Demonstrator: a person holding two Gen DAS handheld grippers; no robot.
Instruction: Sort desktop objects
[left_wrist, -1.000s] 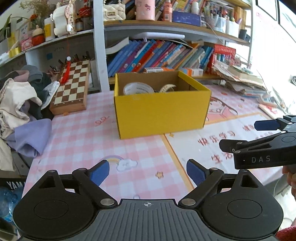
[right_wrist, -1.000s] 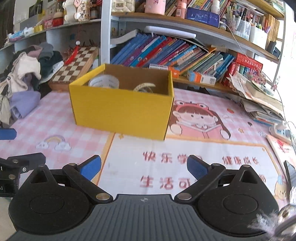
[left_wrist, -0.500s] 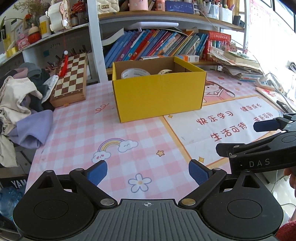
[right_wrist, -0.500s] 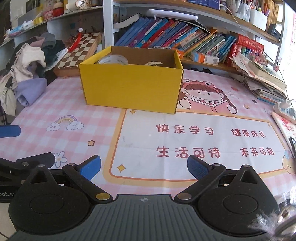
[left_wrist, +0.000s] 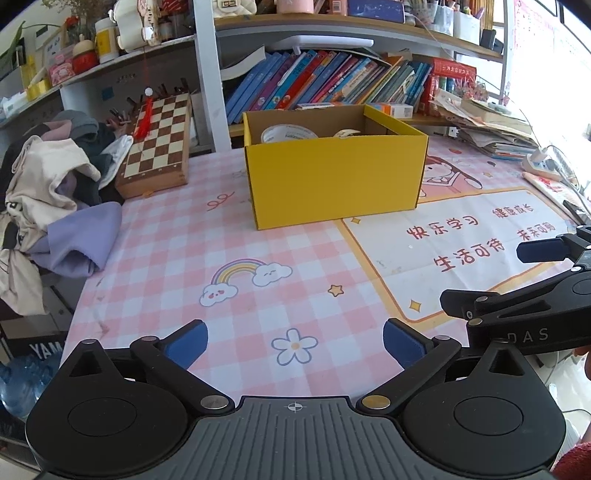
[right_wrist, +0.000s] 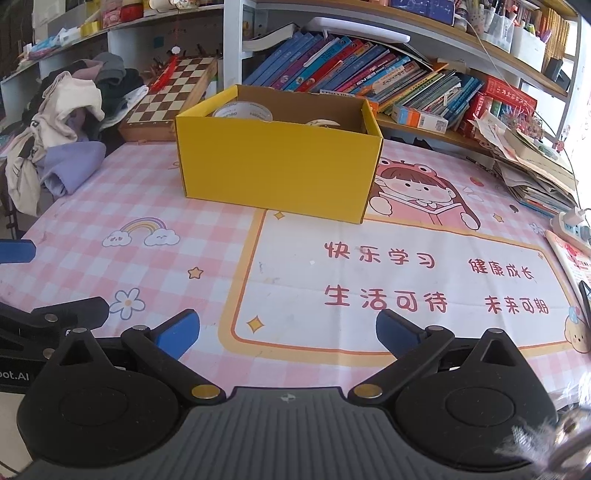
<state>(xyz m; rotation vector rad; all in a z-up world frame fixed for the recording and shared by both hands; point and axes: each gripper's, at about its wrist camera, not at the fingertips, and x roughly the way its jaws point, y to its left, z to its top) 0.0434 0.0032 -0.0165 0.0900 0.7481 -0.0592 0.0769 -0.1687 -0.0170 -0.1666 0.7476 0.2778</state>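
A yellow cardboard box (left_wrist: 336, 184) stands open on the pink checked desk mat; it also shows in the right wrist view (right_wrist: 277, 166). Inside it lie a white tape roll (left_wrist: 288, 133) and a smaller pale roll (left_wrist: 347, 133); the right wrist view shows the white roll (right_wrist: 243, 110) too. My left gripper (left_wrist: 293, 341) is open and empty above the mat's near edge, well back from the box. My right gripper (right_wrist: 284, 330) is open and empty, also near the front edge. The right gripper shows at the left view's right side (left_wrist: 517, 280).
A chessboard case (left_wrist: 159, 144) leans at the back left beside a heap of clothes (left_wrist: 48, 199). Rows of books (left_wrist: 332, 81) fill the shelf behind the box. Stacked papers (right_wrist: 532, 166) and a power strip (right_wrist: 572, 225) lie at the right edge.
Both grippers have pulled back from the yellow box toward the desk's front edge; the box looks smaller and farther. Both stay open and empty.
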